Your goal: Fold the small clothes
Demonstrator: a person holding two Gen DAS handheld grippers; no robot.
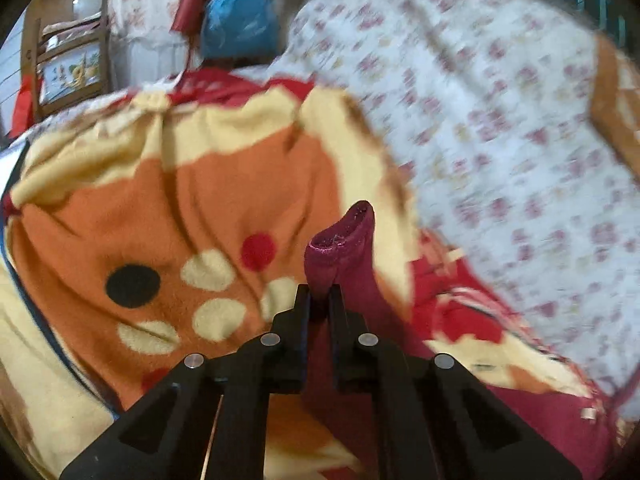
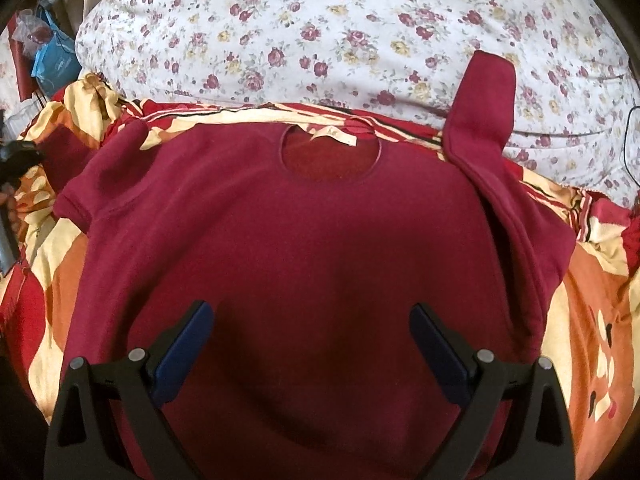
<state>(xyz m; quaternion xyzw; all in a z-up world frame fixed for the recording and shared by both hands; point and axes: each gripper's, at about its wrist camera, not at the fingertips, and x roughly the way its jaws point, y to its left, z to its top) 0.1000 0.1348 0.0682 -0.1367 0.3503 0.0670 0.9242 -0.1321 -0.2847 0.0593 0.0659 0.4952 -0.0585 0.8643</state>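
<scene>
A dark red sweater [image 2: 312, 248] lies flat on the blanket, neck hole away from me, a pale label at the collar. Its right sleeve [image 2: 484, 116] points up onto the floral quilt. My right gripper [image 2: 312, 320] is open and empty, hovering over the sweater's lower body. My left gripper [image 1: 320, 292] is shut on a fold of the sweater's left sleeve [image 1: 344, 248], the cuff standing up above the fingers. In the right wrist view the left gripper [image 2: 16, 156] shows as a dark shape at the far left edge beside that sleeve.
An orange, cream and red patterned blanket [image 1: 168, 208] covers the bed. A white floral quilt [image 2: 320, 28] is heaped behind the sweater. A blue bag [image 1: 240, 20] and a wooden chair [image 1: 68, 68] stand beyond the bed.
</scene>
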